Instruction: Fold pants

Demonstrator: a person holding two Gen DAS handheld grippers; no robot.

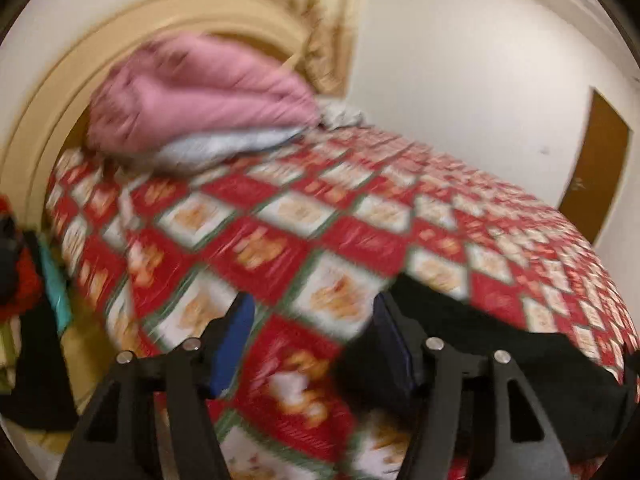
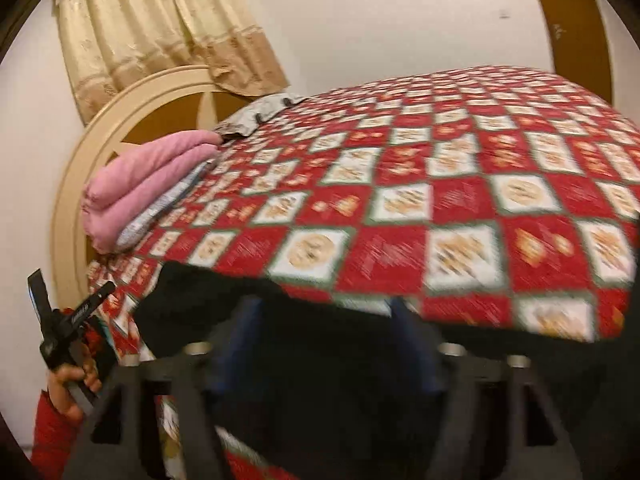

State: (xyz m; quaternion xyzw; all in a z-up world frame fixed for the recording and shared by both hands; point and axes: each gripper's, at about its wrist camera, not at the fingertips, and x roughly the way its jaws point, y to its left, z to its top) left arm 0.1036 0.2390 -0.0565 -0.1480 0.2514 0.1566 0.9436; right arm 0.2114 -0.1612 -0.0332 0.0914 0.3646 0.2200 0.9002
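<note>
The black pants [image 1: 500,364] lie on the red and white checked bedspread [image 1: 320,216] near the bed's front edge. In the left wrist view my left gripper [image 1: 316,344] is open and empty, over the bedspread just left of the pants, its right finger at the fabric's edge. In the right wrist view the pants [image 2: 320,360] fill the lower frame. My right gripper [image 2: 324,340] is open, both blue-padded fingers over the black fabric. The left gripper [image 2: 68,316] shows at far left, held by a hand in a red sleeve. Both views are motion-blurred.
A folded pink blanket [image 1: 192,92] on pale fabric sits at the head of the bed by the cream round headboard [image 2: 80,168]. A grey cloth [image 2: 260,112] lies beside it. A beige curtain [image 2: 152,24] hangs behind. Clothes [image 1: 24,280] are piled left of the bed.
</note>
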